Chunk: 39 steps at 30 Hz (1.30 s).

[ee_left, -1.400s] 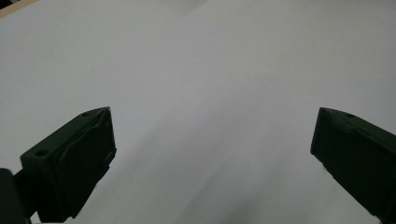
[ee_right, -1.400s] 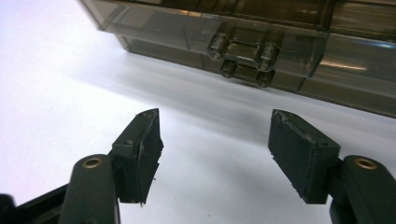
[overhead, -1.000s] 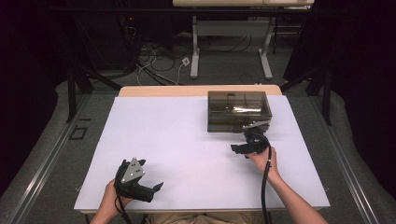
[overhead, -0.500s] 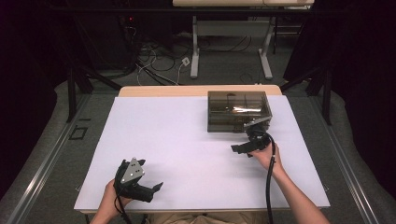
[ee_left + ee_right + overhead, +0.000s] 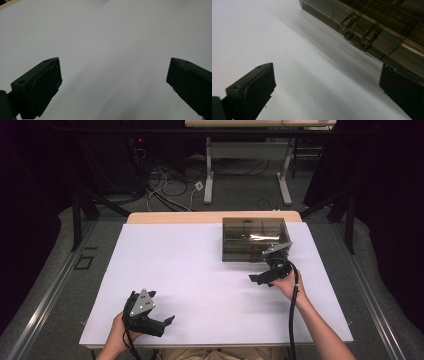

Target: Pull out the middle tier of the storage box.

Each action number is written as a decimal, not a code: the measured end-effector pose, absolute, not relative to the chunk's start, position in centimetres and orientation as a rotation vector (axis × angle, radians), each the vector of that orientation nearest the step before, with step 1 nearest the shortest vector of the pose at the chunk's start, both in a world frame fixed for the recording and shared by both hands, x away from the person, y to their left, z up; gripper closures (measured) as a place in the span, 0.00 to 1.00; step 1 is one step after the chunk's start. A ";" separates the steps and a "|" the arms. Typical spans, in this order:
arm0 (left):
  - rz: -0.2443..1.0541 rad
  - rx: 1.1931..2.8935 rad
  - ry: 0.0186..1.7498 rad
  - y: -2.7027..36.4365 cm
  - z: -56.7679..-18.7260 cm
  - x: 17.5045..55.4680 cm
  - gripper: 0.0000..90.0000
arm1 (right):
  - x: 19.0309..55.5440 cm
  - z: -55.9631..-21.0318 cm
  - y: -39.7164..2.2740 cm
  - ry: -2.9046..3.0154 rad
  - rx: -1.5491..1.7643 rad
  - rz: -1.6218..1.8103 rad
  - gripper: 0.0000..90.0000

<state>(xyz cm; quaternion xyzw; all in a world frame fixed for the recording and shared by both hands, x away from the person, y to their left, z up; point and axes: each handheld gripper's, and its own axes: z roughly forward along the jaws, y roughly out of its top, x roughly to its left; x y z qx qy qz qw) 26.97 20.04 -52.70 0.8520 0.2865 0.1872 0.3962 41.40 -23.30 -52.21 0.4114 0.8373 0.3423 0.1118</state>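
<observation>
The right claw (image 5: 262,277), released and empty, has moved nearer the smoky box (image 5: 254,239) in the upper right; likely its latch (image 5: 357,31) is next. The left claw (image 5: 159,324) rests released on the bench (image 5: 200,270), lower left.

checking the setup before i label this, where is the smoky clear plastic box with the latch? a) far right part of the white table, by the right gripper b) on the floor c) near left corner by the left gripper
a: the smoky clear plastic box sits on the white table at its far right, just beyond the open right gripper.
</observation>
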 end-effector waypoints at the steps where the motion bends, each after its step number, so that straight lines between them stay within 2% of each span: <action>1: 0.473 2.159 0.727 20.0 -52.7 27.0 0.00 | 41.4 -52.2 -23.3 2.458 1.208 1.005 0.03; 6: 0.474 2.157 0.729 20.1 -52.7 26.9 0.00 | 41.1 -51.3 -23.6 2.427 1.123 1.047 0.15; 10: 0.464 2.162 0.728 20.0 -52.8 27.0 0.00 | 41.0 -51.0 -23.5 2.421 1.076 1.040 0.17; 16: 0.462 2.157 0.738 20.0 -52.8 27.0 0.00 | 41.1 -50.7 -23.5 2.372 1.042 1.024 0.26; 17: 0.463 2.158 0.735 20.0 -52.8 27.1 0.00 | 41.2 -50.6 -23.5 2.363 1.030 1.022 0.31; 19: 0.461 2.159 0.734 19.9 -52.8 27.1 0.00 | 41.2 -50.5 -23.6 2.352 1.019 1.020 0.32; 28: 0.469 2.168 0.730 19.9 -52.8 27.2 0.00 | 41.8 -49.8 -24.1 2.300 0.975 1.005 0.50; 39: 0.459 2.166 0.732 20.0 -52.8 27.1 0.00 | 42.9 -49.8 -23.8 2.296 0.863 0.928 0.63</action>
